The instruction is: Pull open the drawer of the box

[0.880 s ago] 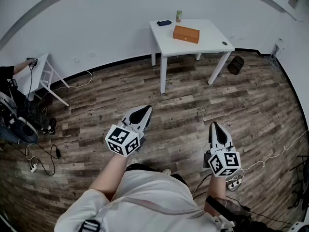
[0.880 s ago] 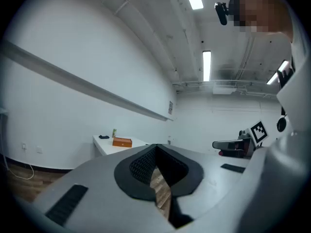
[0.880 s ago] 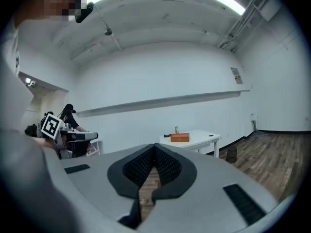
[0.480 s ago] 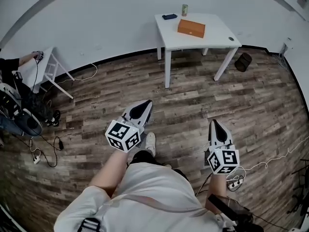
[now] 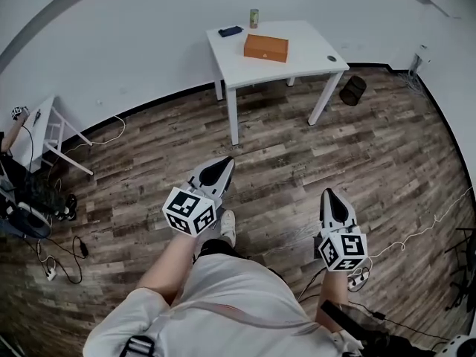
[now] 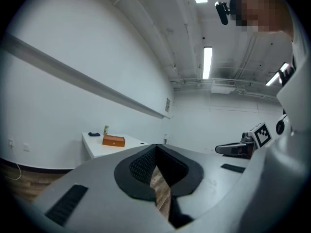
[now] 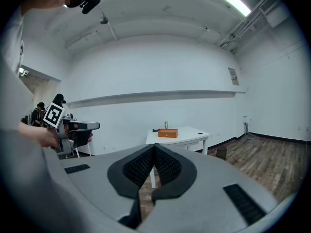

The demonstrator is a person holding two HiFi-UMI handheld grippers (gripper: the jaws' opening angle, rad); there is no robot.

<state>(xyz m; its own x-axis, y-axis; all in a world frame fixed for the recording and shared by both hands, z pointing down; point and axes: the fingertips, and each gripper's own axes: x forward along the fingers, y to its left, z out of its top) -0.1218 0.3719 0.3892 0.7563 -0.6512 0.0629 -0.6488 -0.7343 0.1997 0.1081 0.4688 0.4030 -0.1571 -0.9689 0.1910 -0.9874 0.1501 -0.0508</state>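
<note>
Head view: orange box [image 5: 265,47] rests on white table [image 5: 306,56].

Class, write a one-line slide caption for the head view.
Left hand-held gripper and right hand-held gripper, both shut, point toward the orange box on a white table.

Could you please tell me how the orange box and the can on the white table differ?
The orange box is low, wide and rectangular, while the can is slim and stands upright. The box is orange and the can is greenish. The box lies toward the middle of the tabletop, and the can stands at its far edge, near the wall. Both rest on the white table and do not touch each other.
</note>
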